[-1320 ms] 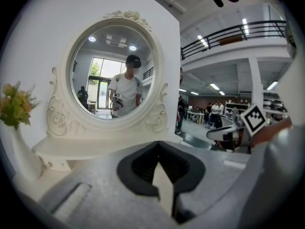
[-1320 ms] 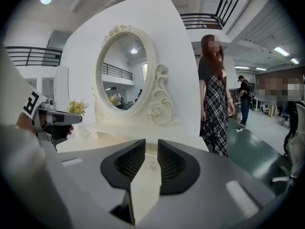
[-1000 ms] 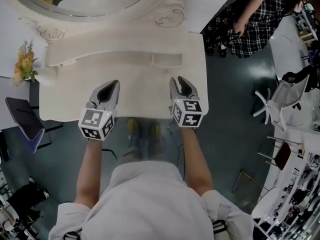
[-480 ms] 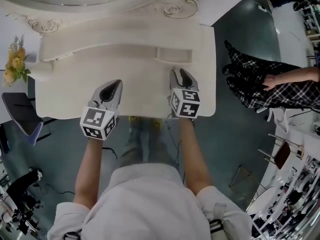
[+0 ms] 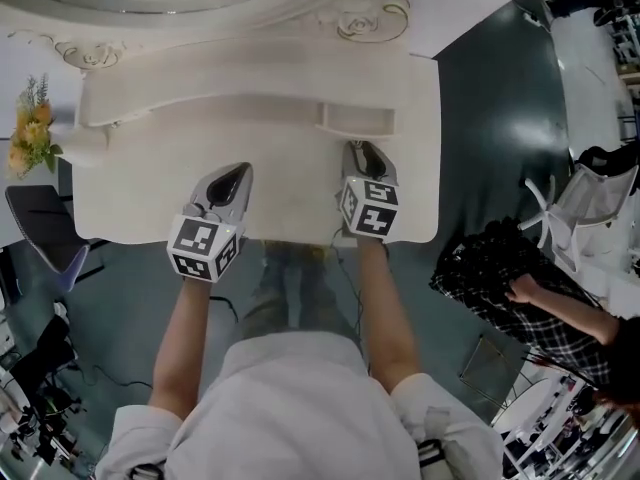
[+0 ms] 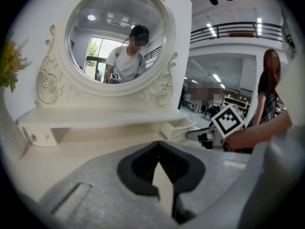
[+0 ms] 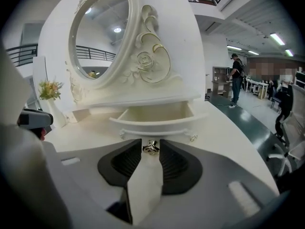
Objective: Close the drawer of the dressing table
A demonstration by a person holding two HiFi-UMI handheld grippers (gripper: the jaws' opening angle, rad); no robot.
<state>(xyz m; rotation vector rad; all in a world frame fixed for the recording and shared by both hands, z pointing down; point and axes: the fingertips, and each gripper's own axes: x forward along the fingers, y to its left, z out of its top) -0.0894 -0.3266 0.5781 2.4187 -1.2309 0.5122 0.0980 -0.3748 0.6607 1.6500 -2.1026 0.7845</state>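
Note:
The white dressing table (image 5: 150,198) has one small drawer (image 5: 357,120) pulled out at the right of its upper shelf. In the right gripper view the drawer (image 7: 155,113) is open and empty, and its metal knob (image 7: 151,147) sits between my jaw tips. My right gripper (image 7: 151,145) (image 5: 362,153) is closing, and the pads stand clear of the knob. My left gripper (image 5: 232,176) hovers over the bare tabletop to the left, jaw tips together (image 6: 158,144), holding nothing. The oval mirror (image 6: 116,37) stands behind.
Yellow flowers (image 5: 25,133) stand at the table's left end, and a dark chair (image 5: 40,233) is beside it. A person in a plaid skirt (image 5: 520,288) stands on the floor at the right, near a white chair (image 5: 580,203).
Both grippers have sunk toward the tabletop, and the right one has moved up to the drawer front. The person in plaid has walked from the upper right to the lower right.

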